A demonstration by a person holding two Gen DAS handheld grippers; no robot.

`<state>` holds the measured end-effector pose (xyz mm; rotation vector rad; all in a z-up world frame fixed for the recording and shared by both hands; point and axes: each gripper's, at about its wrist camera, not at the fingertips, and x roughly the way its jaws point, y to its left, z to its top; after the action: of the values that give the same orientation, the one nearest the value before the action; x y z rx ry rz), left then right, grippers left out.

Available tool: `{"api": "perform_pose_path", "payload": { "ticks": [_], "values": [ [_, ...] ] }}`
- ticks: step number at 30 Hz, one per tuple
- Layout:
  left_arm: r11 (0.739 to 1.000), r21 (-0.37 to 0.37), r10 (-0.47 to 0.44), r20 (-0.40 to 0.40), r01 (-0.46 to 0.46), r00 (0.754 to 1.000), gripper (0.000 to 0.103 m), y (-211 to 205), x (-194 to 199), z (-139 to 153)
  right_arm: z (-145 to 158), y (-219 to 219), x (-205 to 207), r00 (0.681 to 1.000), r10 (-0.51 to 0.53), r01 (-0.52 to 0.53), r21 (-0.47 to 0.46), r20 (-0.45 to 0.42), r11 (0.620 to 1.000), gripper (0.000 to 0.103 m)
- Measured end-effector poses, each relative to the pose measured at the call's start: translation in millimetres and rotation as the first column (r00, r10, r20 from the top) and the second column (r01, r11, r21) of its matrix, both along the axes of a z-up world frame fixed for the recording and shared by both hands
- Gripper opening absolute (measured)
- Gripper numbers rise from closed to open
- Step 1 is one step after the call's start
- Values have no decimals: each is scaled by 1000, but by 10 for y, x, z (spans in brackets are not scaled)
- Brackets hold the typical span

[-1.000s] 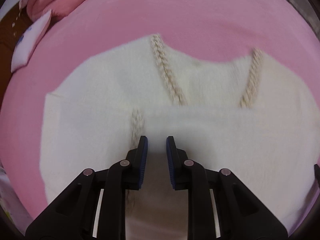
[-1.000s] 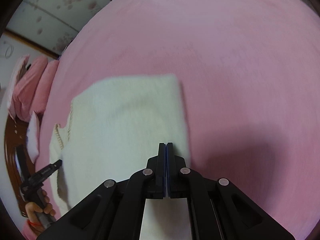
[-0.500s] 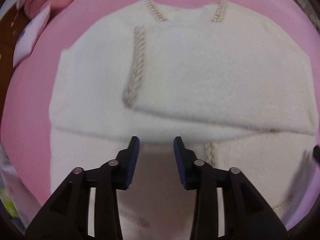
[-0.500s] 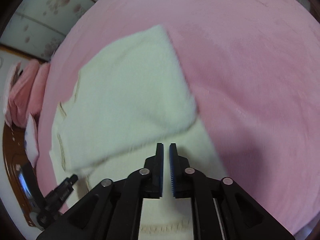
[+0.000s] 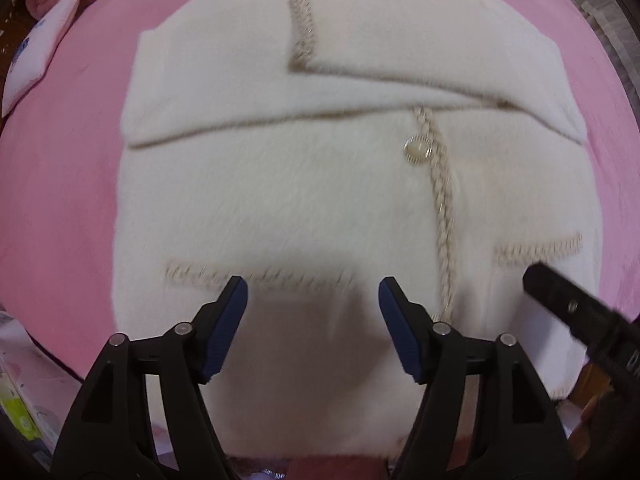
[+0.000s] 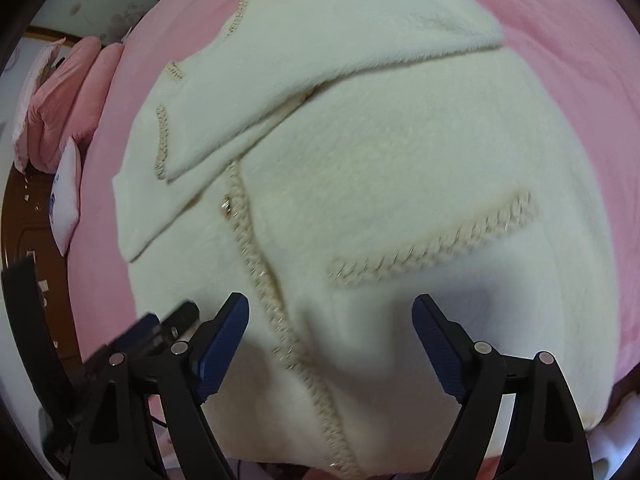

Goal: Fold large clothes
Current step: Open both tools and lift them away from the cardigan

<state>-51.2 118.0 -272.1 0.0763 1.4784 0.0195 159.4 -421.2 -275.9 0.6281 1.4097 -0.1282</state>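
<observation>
Cream and fluffy, the cardigan [image 5: 304, 184] lies flat on the pink bedspread [image 5: 60, 184], filling the middle of both views, its sleeves folded across the chest in the upper part of the frame. At lower centre of the left view, the left gripper [image 5: 313, 322] has just been opening; its jaws stand apart over the hem, nothing between them. The right gripper [image 6: 331, 340] has likewise just been opening and gapes wide, empty, above the braided pocket trim [image 6: 432, 246].

My cream-white fuzzy jacket [image 5: 312, 200]: beige braided trim [image 5: 440, 200], pearly ribbed button [image 5: 417, 151]. Bed cover [image 5: 60, 200] plain pink. My hand-held gripper [image 5: 313, 312]: black, blue pads.
</observation>
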Motion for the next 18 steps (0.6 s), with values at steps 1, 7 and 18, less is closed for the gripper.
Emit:
{"api": "perform_pose_path", "payload": {
  "ticks": [1,7,18],
  "values": [
    [1000,-6,5,-4,-5,1000,70,48,-76,29,35,55,-77,1000,-7,7,-7,3,1000,86],
    [995,-48,93,-3,-93,996,73,359,-367,205,347,141,-361,999,31,-28,-62,38,998,86],
    [932,-98,341,-87,-349,936,74,371,-1294,274,535,41,-816,986,100,-95,-44,130,994,88]
  ]
}}
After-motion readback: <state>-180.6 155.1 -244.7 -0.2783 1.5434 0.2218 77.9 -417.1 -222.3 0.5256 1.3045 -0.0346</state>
